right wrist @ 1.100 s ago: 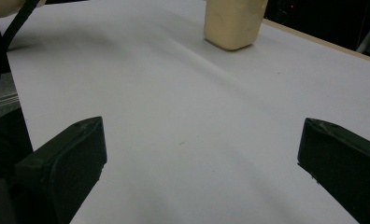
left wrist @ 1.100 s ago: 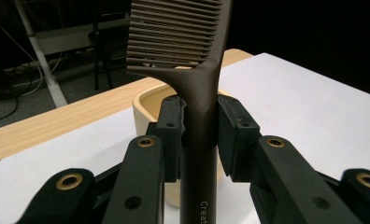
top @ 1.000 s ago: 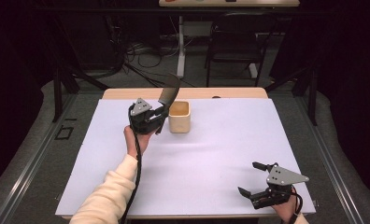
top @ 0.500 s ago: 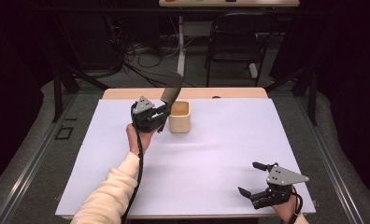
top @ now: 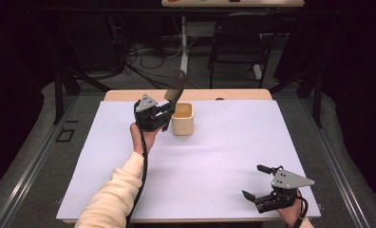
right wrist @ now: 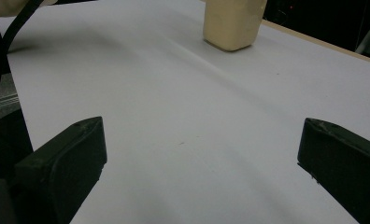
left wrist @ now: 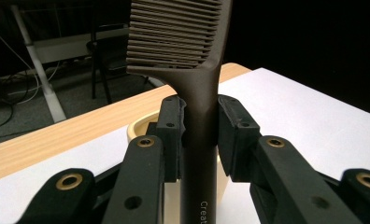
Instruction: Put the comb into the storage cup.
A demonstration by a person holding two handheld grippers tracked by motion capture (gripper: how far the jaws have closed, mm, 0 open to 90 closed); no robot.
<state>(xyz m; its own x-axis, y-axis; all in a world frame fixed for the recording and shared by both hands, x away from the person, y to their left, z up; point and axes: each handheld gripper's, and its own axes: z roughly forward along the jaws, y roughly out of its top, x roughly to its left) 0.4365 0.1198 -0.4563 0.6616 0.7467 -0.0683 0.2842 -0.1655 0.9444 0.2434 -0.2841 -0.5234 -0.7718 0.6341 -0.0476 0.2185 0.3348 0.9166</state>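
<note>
At left of the counter (top: 214,156), the left tool (top: 163,113) is clenched on a brown comb (left wrist: 199,140), gripped by the handle so the toothed end is kept upright, just beside and above the cream cup (top: 182,119), probably for dropping in. Comb tip is cut off in the left gripper view; handle lettering is only partly readable. Cup inside is hard to make out. At right, the right tool (top: 264,185) is held released, idle near the front edge.

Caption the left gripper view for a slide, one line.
Left gripper clamps a dark brown comb by its handle, teeth uppermost, above the cream cup on the white table.
</note>
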